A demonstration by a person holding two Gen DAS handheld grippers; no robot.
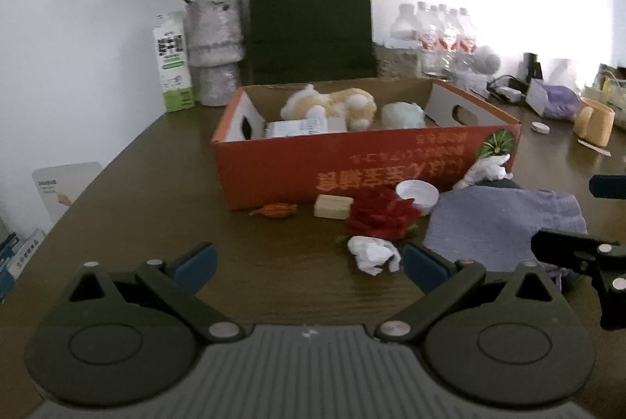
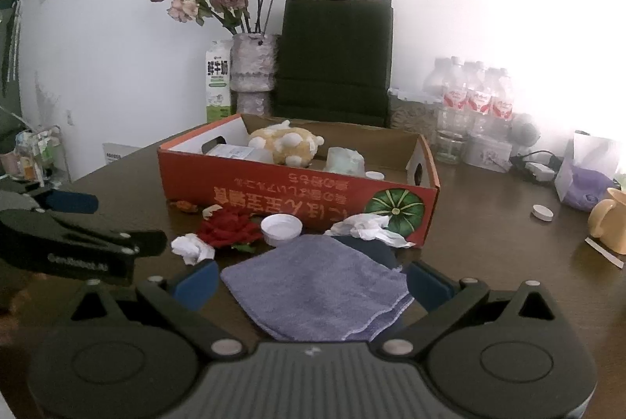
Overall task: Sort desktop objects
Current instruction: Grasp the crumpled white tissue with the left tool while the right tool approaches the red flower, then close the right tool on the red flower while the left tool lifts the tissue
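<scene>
An orange cardboard box (image 1: 352,164) (image 2: 274,190) stands mid-table with a plush toy (image 1: 332,106) (image 2: 285,145), a white packet and a pale green ball inside. In front of it lie a red fabric rose (image 1: 379,215) (image 2: 227,229), a white cap (image 1: 416,194) (image 2: 281,228), a beige block (image 1: 332,205), an orange wrapper (image 1: 276,211), crumpled tissues (image 1: 373,252) (image 2: 193,247) and a folded purple cloth (image 1: 504,223) (image 2: 321,286). My left gripper (image 1: 309,264) is open over bare table, the near tissue by its right finger. My right gripper (image 2: 311,284) is open, its fingers either side of the cloth.
Along the back wall stand a milk carton (image 1: 172,63), a vase of dried roses (image 1: 213,51), a dark paper bag (image 1: 309,16) and water bottles (image 1: 434,35). At the right are a yellow mug (image 2: 608,219), a small white lid (image 2: 542,212) and a tissue box (image 2: 583,172).
</scene>
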